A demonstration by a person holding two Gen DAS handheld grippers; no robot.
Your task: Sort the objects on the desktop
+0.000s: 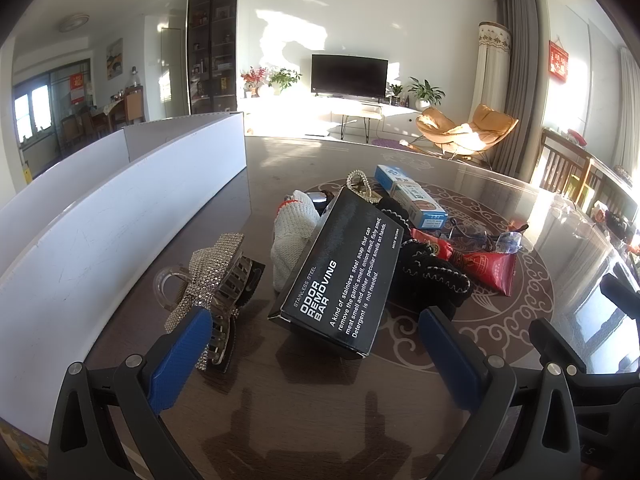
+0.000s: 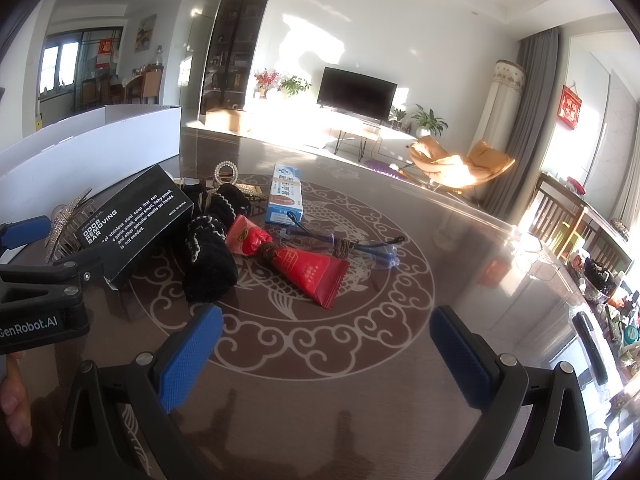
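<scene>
A pile of small objects lies on the dark patterned table [image 2: 380, 320]. A black "Odor Removing Bar" box [image 1: 340, 276] [image 2: 132, 220] leans on a white knit glove [image 1: 290, 240] and black socks [image 1: 424, 276] [image 2: 208, 256]. A rhinestone bow hair claw [image 1: 212, 284] lies left of the box. Red packets [image 2: 308, 272], a blue-and-white box [image 2: 286, 196], clear glasses [image 2: 372, 252] and a pearl clip [image 2: 224, 174] lie further on. My left gripper [image 1: 316, 356] stands open just short of the black box, its left pad by the hair claw. Open too, my right gripper [image 2: 326, 348] hovers over bare table before the red packets.
A white divided box [image 1: 120, 216] [image 2: 92, 148] stands along the table's left side. The table's right edge carries clutter and wooden chairs [image 2: 560, 216]. The left gripper's body [image 2: 44, 292] fills the right wrist view's left side, with a hand [image 2: 16, 404] below it.
</scene>
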